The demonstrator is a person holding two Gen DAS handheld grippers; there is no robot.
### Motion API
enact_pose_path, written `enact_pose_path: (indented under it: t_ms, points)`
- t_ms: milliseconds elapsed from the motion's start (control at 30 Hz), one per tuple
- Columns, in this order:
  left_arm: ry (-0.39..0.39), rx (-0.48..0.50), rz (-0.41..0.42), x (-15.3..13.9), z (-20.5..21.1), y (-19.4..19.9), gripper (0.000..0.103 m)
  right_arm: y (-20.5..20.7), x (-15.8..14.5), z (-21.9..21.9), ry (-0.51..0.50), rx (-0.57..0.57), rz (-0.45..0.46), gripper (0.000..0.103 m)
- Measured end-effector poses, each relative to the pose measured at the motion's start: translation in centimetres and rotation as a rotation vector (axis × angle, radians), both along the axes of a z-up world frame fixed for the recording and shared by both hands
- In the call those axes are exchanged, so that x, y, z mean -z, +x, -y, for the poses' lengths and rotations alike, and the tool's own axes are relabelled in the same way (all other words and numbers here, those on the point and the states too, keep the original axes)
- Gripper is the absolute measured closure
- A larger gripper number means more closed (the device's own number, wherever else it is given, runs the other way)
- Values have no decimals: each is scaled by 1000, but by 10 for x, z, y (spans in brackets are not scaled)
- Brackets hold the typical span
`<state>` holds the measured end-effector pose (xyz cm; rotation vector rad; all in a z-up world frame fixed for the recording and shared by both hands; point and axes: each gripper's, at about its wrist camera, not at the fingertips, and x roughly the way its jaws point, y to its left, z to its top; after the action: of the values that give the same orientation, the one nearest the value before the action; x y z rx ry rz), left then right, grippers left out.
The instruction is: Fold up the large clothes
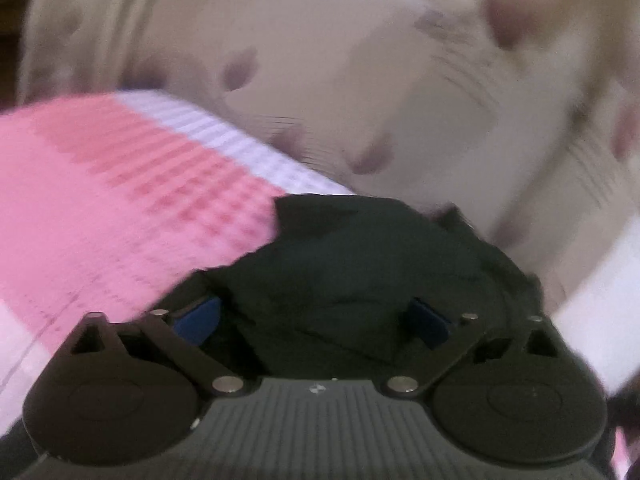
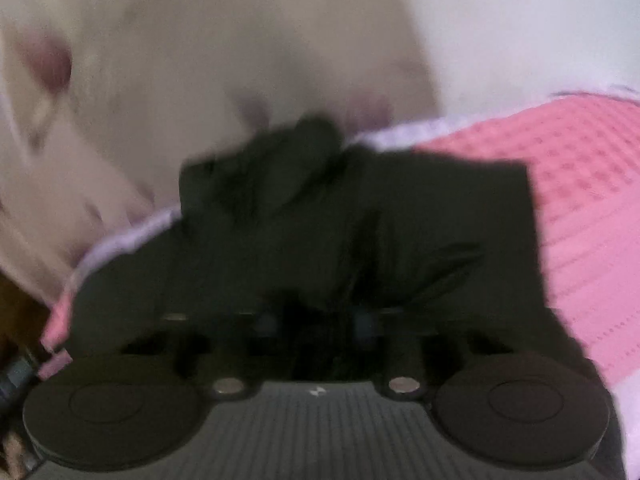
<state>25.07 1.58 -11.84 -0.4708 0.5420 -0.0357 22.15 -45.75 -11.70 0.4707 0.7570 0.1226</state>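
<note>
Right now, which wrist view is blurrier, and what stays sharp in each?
Right wrist view: heavier motion smear; dark garment and pink blanket are soft, and even the right gripper is blurred. Left wrist view: patterned beige cloth streaks, but the left gripper stays fairly crisp. Both show fisheye bending.

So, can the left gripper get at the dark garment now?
Probably yes: the left gripper stands open, the dark garment lies bunched right between its fingers, and nothing covers it.
</note>
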Motion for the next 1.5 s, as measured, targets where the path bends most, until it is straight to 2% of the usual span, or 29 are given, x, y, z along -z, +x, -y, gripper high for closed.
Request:
enact_pose_path:
  t_ms: [100, 200, 300, 367, 467, 533, 633, 700, 733, 800, 867, 933, 1033, 1067, 1200, 1267, 1333, 1433, 1500]
  points:
    - [-56, -21, 2, -1, -16, 0, 8, 2, -9, -30, -143, -46, 68, 87]
    - [-14, -17, 51, -11, -11, -11, 4, 0, -21, -31, -252, -15, 142, 92]
    - [30, -3, 106, -18, -2, -23, 1, 2, -30, -18, -305, 30, 189, 93]
    - [58, 12, 88, -17, 4, -23, 1, 7, -21, -16, -380, 34, 158, 94]
    - [73, -12, 98, -16, 8, -28, 5, 21, 16, -19, -402, -25, 55, 95]
    - [62, -27, 134, -25, 8, -35, 5, 19, 19, -16, -368, -21, 73, 93]
    - [61, 24, 211, -41, 12, -42, 5, 10, 2, 5, -239, 59, 83, 81]
    - [61, 90, 255, -48, 18, -41, 4, -6, -24, 16, -177, 144, 181, 77]
    - [68, 127, 268, -48, 22, -38, 3, -13, -42, 16, -161, 153, 242, 76]
    - [82, 161, 232, -40, 28, -26, 6, -14, -73, 4, -101, 72, 327, 76]
    - [13, 186, 144, -25, 25, -11, 11, -1, -98, -31, -58, -93, 346, 76]
    - [-70, 181, 67, -7, 15, -2, 13, 20, -112, -84, -82, -282, 338, 79]
    - [-155, 168, 34, 5, 1, 1, 13, 56, -113, -162, -159, -491, 307, 90]
    - [-156, 175, 23, 7, 1, 2, 12, 70, -109, -188, -188, -554, 288, 92]
    - [-60, 182, 11, 8, 14, -3, 11, 107, -75, -270, -269, -763, 176, 93]
    - [-74, 167, 15, 12, 12, -5, 11, 124, -49, -298, -314, -819, 117, 93]
    - [-100, 150, 19, 14, 8, -4, 11, 139, -30, -311, -333, -827, 77, 94]
    - [-107, 145, 23, 15, 6, -6, 11, 161, -2, -321, -358, -806, 47, 102]
    - [-96, 149, 18, 14, 7, -7, 10, 173, 16, -322, -329, -778, 69, 103]
